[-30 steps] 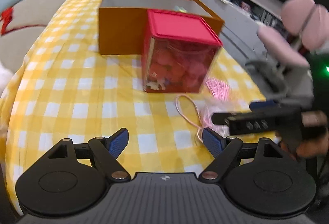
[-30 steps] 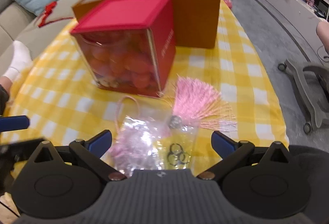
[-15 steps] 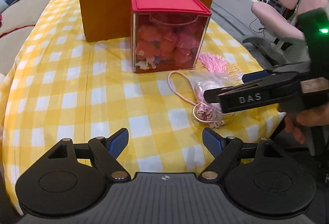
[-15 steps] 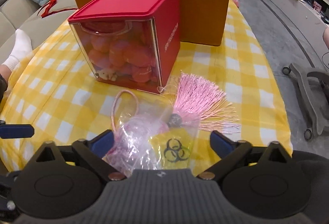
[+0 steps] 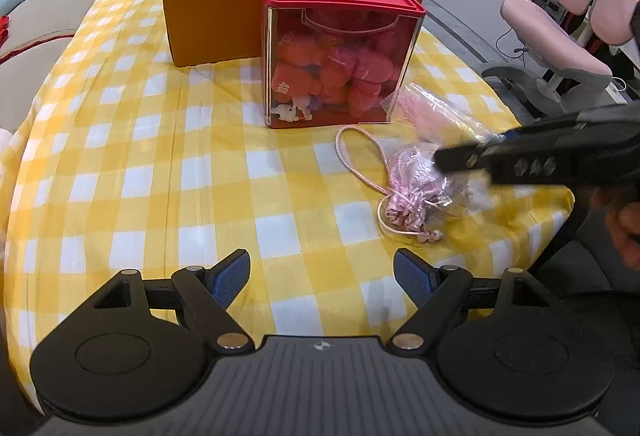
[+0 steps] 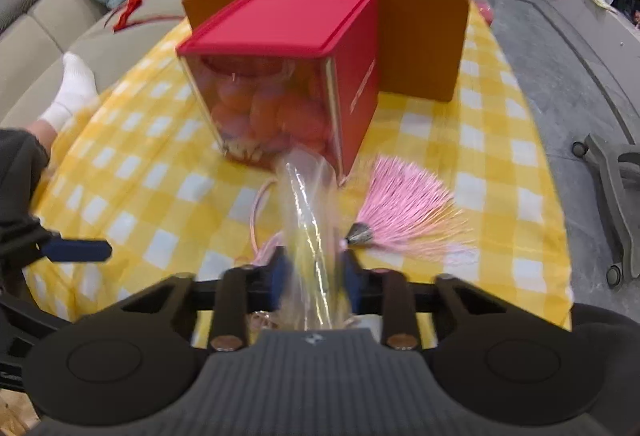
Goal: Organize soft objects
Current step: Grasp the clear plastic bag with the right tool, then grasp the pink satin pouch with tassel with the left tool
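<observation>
— As the jaws had just been closing, where was the clear plastic bag [image 6: 310, 236]?
— Pinched between the right gripper [image 6: 314, 268] fingers, over the yellow checked tablecloth [image 6: 168, 179].
— Left gripper [image 5: 322, 276]?
— Wide, empty.

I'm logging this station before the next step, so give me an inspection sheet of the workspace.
Surface: yellow checked tablecloth.
Job's things: clear bag with pink tassel and cord; red-lidded clear box of soft toys; open orange box behind.
Clutter: nothing seen.
Grippers: left gripper open and empty; right gripper has just closed on the bag.
Cables: nothing seen on table.
Surroundings: sofa, pink chair.
</observation>
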Demonstrator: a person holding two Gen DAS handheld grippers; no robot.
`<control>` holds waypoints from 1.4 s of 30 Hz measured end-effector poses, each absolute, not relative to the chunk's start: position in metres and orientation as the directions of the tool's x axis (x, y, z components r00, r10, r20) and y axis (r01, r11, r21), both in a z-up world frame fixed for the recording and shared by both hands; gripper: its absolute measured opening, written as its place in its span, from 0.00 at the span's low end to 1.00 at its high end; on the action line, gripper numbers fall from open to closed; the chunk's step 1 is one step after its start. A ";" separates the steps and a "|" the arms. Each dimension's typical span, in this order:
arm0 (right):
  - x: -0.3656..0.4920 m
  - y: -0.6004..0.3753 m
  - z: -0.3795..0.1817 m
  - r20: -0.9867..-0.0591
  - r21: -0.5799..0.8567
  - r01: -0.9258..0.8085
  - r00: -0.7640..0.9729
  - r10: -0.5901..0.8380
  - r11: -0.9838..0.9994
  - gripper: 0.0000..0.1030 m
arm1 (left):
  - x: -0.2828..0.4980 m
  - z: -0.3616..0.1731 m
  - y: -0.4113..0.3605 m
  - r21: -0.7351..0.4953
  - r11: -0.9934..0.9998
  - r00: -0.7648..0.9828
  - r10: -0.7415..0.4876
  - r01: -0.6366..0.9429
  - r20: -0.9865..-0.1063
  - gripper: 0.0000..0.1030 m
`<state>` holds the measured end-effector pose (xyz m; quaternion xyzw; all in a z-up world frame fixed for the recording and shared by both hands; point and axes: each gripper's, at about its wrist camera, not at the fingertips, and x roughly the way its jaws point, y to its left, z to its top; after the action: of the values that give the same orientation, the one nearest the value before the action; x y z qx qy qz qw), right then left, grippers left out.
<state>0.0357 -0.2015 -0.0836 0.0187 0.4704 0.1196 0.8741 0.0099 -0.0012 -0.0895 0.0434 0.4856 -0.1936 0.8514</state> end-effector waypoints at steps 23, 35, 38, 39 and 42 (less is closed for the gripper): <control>0.037 -0.282 -0.056 -0.735 0.358 -0.007 0.614 0.287 0.934 0.13 | 0.048 -0.119 -0.087 -0.183 0.802 0.389 -0.458 0.568 -0.799 0.91; 0.041 -0.276 -0.059 -0.740 0.370 -0.042 0.590 0.322 0.928 0.13 | 0.063 -0.119 -0.085 -0.238 0.833 0.348 -0.445 0.500 -0.825 0.63; 0.040 -0.275 -0.056 -0.736 0.364 -0.046 0.598 0.317 0.930 0.13 | 0.063 -0.118 -0.084 -0.246 0.842 0.350 -0.441 0.480 -0.826 0.61; 0.040 -0.274 -0.056 -0.734 0.361 -0.048 0.601 0.316 0.931 0.13 | 0.063 -0.117 -0.084 -0.248 0.844 0.347 -0.439 0.476 -0.829 0.61; 0.039 -0.273 -0.053 -0.733 0.353 -0.054 0.605 0.312 0.934 0.13 | 0.059 -0.108 -0.084 -0.242 0.841 0.365 -0.446 0.484 -0.817 0.61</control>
<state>0.0387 -0.2728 -0.0532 0.1494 0.4323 0.1036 0.8832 0.0592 -0.0839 -0.1084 0.0196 0.4879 -0.2817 0.8260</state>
